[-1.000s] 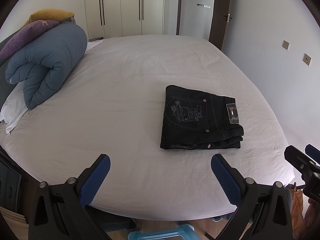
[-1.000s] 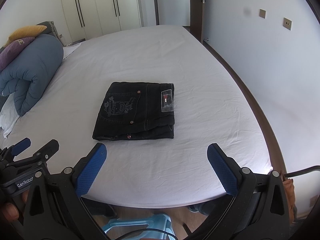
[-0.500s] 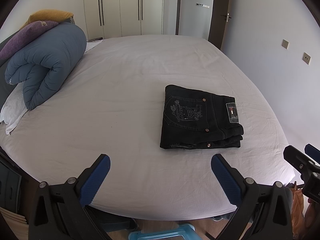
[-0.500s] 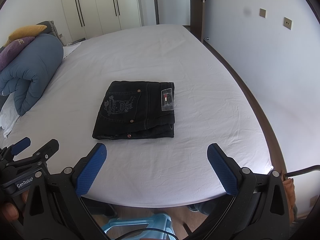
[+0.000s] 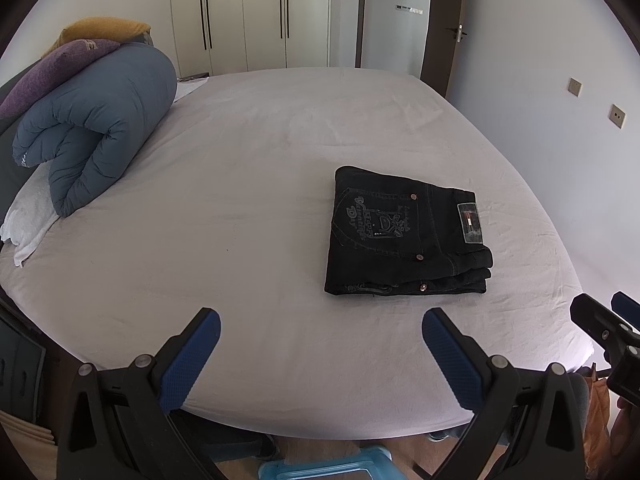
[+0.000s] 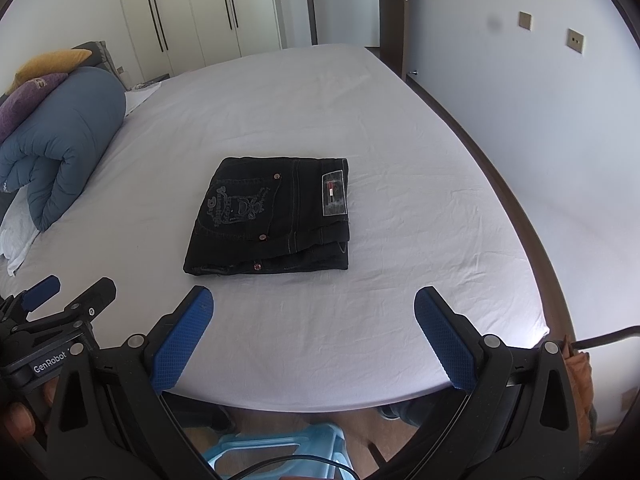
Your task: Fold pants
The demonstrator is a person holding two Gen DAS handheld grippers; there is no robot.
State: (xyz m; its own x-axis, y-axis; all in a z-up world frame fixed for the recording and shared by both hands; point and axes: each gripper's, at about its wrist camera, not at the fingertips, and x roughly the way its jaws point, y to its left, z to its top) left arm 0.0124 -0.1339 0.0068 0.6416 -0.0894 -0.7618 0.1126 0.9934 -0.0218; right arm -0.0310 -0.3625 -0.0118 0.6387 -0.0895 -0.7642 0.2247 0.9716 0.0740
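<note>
Black pants (image 5: 406,236) lie folded into a compact stack on the white bed (image 5: 248,200), embroidered pocket and waist label facing up. I hold both tongs back at the bed's near edge, each spread wide and gripping nothing. The pants sit ahead of my left tongs (image 5: 320,340) and off to their right, and just ahead of my right tongs (image 6: 314,320), slightly left of centre, touching neither. A rolled blue duvet (image 5: 96,128) rests far to the left of both.
</note>
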